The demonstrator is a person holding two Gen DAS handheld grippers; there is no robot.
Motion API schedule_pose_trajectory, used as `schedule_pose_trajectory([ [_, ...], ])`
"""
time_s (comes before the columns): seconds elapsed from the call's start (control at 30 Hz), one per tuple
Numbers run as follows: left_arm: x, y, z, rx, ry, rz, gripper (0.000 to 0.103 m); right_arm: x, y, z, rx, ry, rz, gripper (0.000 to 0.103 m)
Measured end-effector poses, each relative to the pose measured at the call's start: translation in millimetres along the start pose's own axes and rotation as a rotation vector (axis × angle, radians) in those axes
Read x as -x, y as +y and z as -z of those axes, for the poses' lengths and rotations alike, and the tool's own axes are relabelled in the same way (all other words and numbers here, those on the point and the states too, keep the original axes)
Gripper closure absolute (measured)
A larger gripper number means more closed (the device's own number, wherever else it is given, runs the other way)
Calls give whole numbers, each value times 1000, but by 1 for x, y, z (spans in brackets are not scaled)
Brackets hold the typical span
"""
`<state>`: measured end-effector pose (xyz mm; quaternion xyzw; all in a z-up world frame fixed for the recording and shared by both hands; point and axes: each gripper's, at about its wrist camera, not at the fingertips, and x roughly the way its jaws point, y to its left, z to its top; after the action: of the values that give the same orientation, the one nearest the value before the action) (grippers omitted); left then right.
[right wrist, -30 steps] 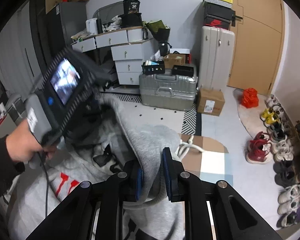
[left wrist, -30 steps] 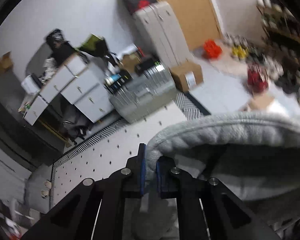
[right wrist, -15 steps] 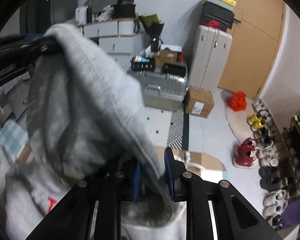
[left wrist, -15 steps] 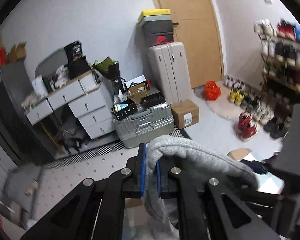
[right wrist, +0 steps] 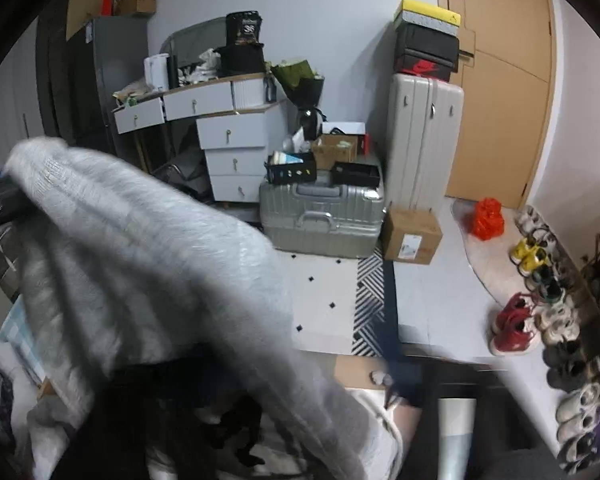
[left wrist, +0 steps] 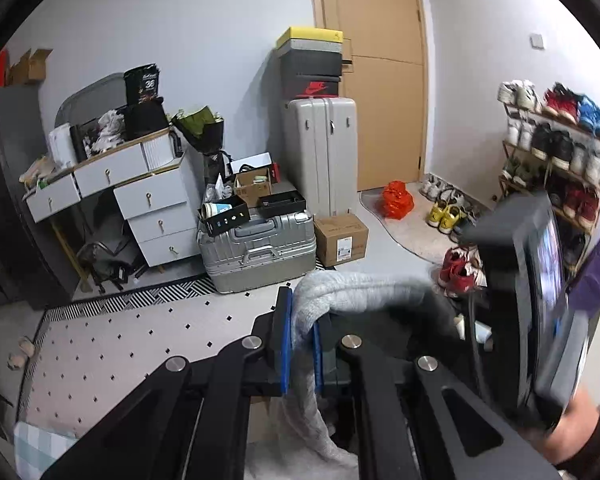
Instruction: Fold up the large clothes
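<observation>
Grey floor, dotted rug, silver suitcase behind; grey sweatshirt hangs lifted, pinched in left gripper jaws; right jaws hidden, cannot tell.

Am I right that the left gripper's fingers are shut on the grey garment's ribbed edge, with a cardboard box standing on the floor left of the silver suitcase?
Not quite. The left gripper is shut on the grey garment, but the cardboard box stands to the right of the silver suitcase, not the left. The left wrist view shows it.
</observation>
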<state>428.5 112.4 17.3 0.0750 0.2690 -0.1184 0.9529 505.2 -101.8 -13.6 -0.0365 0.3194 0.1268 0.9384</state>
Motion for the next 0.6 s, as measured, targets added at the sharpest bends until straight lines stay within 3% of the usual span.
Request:
schedule_pose_trajectory([
  [0.07, 8, 1, 1, -7, -13, -10, 99, 18, -2, -7, -32, -30, -38, 93],
  [0.13, 20, 8, 2, 39, -19, -12, 99, 41, -3, -12, -38, -43, -127, 94],
  [0.2, 38, 17, 8, 100, -25, 51, 99, 74, -2, -9, -5, -107, -142, 95],
  [0.27, 61, 11, 20, 90, -45, 85, 99, 109, 2, 4, 52, -148, -169, 95],
  [0.4, 116, -15, 64, 49, -65, 181, 99, 158, 12, 57, 133, -141, -216, 95],
  [0.6, 160, -42, 131, 59, 26, 299, 98, 193, 30, 168, 223, -12, -288, 95],
])
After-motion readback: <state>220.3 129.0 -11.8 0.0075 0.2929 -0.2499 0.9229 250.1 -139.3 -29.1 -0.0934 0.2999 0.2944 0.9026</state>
